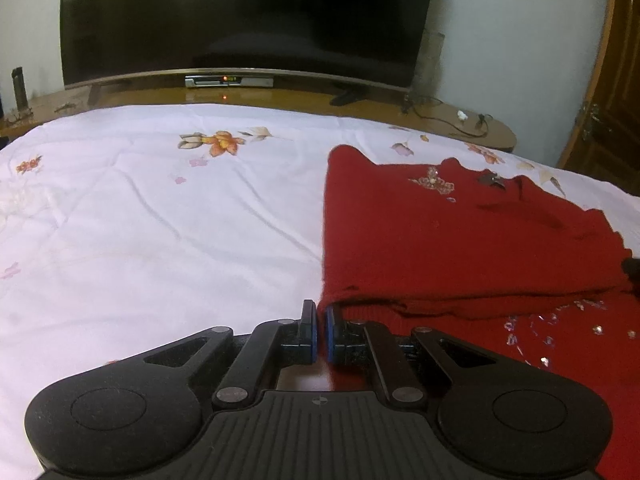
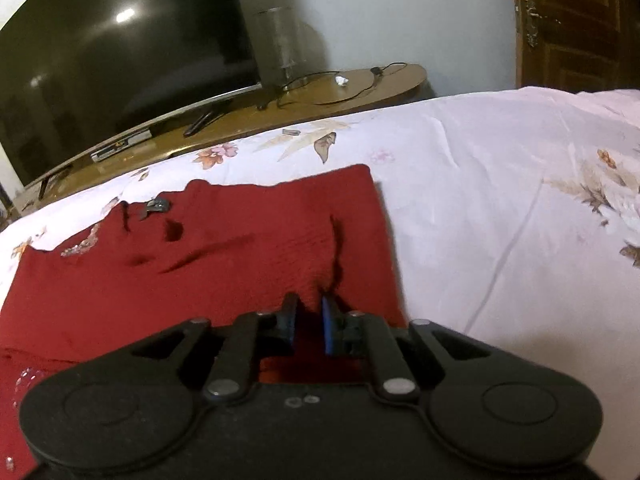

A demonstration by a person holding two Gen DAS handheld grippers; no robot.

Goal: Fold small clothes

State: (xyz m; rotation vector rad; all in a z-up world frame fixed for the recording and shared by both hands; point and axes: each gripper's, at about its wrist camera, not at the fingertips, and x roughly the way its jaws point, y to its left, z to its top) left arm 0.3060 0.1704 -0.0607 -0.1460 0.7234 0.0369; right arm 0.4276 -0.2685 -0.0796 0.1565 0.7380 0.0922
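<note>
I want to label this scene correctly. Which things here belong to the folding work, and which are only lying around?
Belong to the job:
red sweater, partly folded on the bed
left tongs, nearly shut at its corner
right tongs, pinching its edge
floral bedsheet, the work surface

Only lying around:
television
set-top box
cable
wooden door

Left tongs (image 1: pixel 321 312) (nearly closed) meet red sweater's (image 1: pixel 460 240) folded corner.

Bed w/ floral white sheet (image 1: pixel 140 208) — red sweater (image 1: pixel 460 240) lies folded on it.
</note>
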